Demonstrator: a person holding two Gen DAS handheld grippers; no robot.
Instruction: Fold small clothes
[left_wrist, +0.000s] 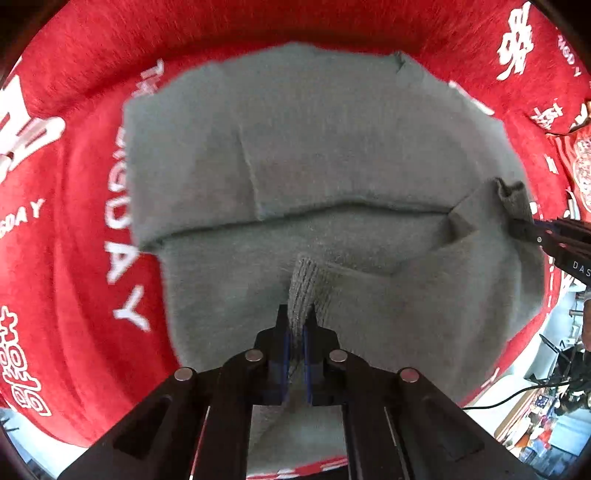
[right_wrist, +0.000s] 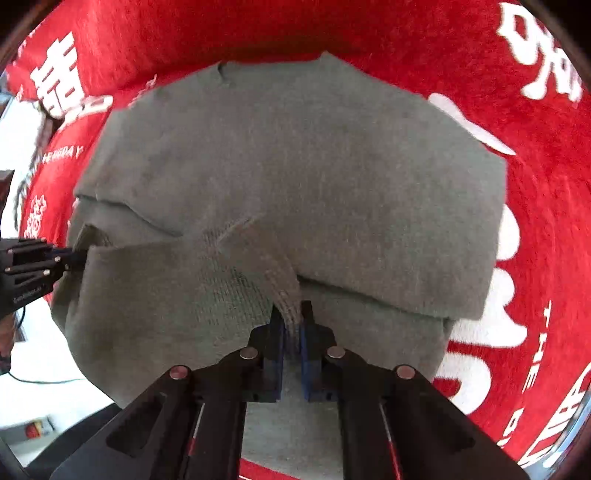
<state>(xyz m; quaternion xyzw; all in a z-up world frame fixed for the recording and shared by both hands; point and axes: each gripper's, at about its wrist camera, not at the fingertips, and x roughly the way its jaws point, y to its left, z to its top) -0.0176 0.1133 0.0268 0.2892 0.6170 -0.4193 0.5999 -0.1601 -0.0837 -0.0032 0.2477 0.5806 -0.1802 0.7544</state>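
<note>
A small grey knitted garment (left_wrist: 332, 147) lies partly folded on a red cloth with white lettering (left_wrist: 74, 258). My left gripper (left_wrist: 297, 325) is shut on a ribbed edge of the garment, which stands up as a pinched ridge between its blue pads. At the right edge of the left wrist view my right gripper (left_wrist: 524, 227) pinches a raised corner of the same garment. In the right wrist view the garment (right_wrist: 332, 184) fills the middle, and my right gripper (right_wrist: 291, 319) is shut on its ribbed hem. My left gripper (right_wrist: 79, 258) shows at the left, clamped on the garment's near-left corner.
The red cloth (right_wrist: 535, 258) covers the whole work surface around the garment. Past its near edge lie a white floor with cables (right_wrist: 40, 380) and cluttered room items (left_wrist: 546, 406). A white patch (right_wrist: 469, 125) lies by the garment's far right edge.
</note>
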